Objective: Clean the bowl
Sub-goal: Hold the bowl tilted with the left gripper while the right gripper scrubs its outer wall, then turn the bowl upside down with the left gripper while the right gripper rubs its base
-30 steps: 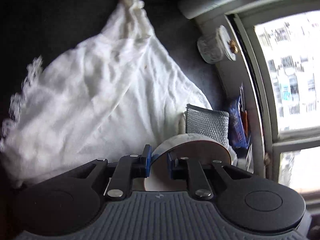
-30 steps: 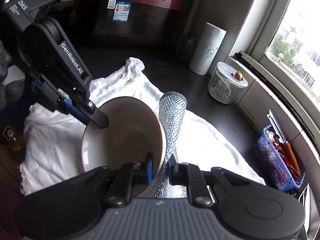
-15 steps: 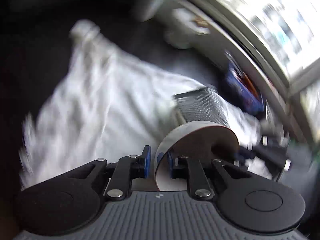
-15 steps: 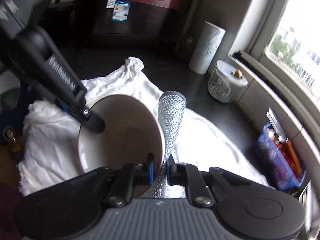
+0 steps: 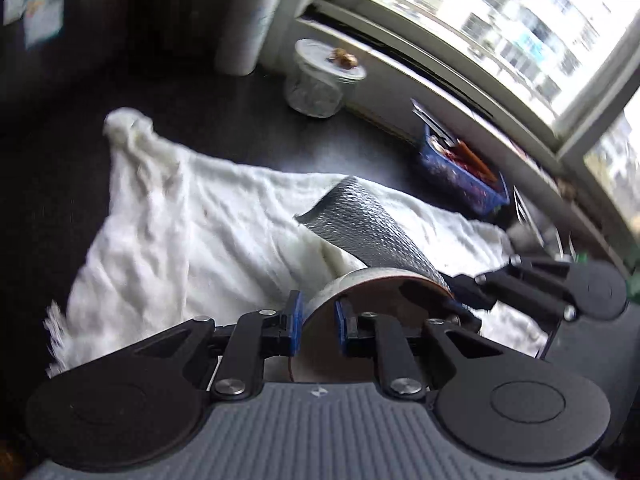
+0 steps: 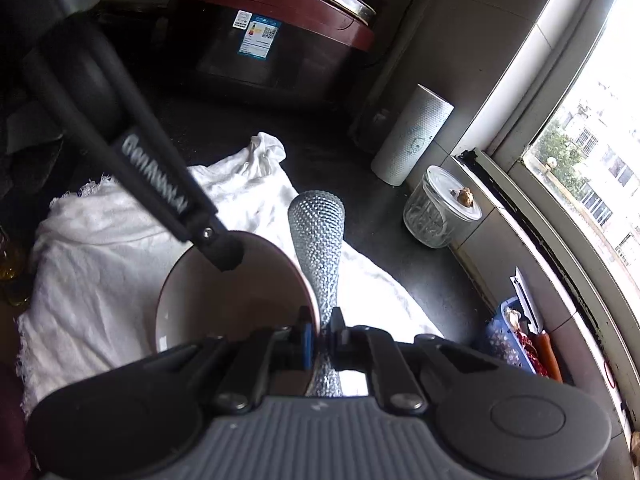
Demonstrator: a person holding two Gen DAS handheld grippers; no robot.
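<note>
A bowl (image 6: 228, 304) with a pale inside and a reddish-brown rim is held tilted above a white cloth (image 6: 100, 248). My left gripper (image 5: 318, 320) is shut on the bowl (image 5: 372, 296) at its rim, one finger inside and one outside; in the right wrist view the left gripper (image 6: 222, 252) reaches in over the far rim. My right gripper (image 6: 320, 332) is shut on a silver dimpled scouring pad (image 6: 318, 240) that lies against the outside of the near rim. From the left wrist view the scouring pad (image 5: 360, 228) curves over the bowl's far edge, with the right gripper (image 5: 468, 300) behind it.
On the dark counter stand a paper towel roll (image 6: 412, 136), a lidded glass jar (image 6: 440, 212) and a blue basket (image 6: 508, 344) along the window sill. A dark red cooker (image 6: 272, 36) sits at the back. The white cloth (image 5: 180, 216) covers the counter under the bowl.
The left gripper has swung with the bowl, so its view now faces the window and jar. In the right view the bowl has turned, its opening more upward. Both grips have held.
</note>
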